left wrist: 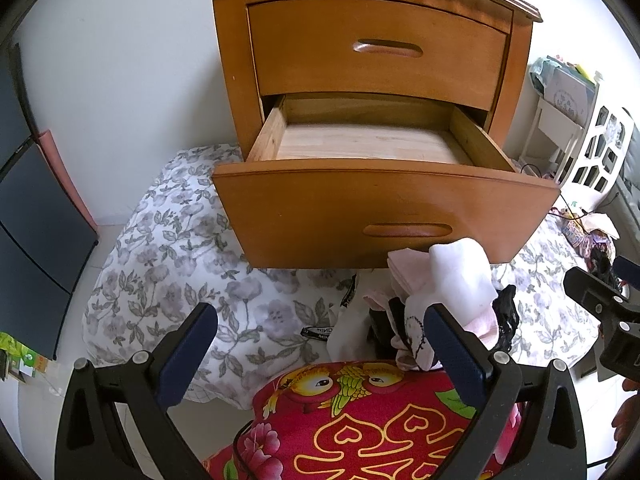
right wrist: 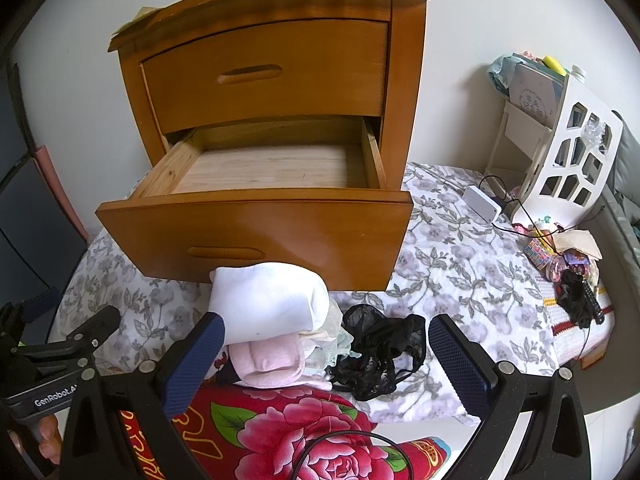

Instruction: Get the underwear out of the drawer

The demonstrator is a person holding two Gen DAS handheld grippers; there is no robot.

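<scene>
floral bedspread (right wrist: 460,248) holds the underwear pile (right wrist: 304,340) at six o'clock below the empty drawer (right wrist: 264,168), so with both my grippers (left wrist: 320,344) (right wrist: 326,356) wide and holding nothing, i judge closing it comes next.

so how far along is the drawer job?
Looks nearly finished. Done: the lower drawer is pulled out and its visible floor is bare; a pile of underwear, with a black lace piece beside it, lies on the floral sheet in front. In hand: nothing; left tongs and right tongs are both open. Left: possibly only closing the drawer; its front inner edge is hidden.
</scene>
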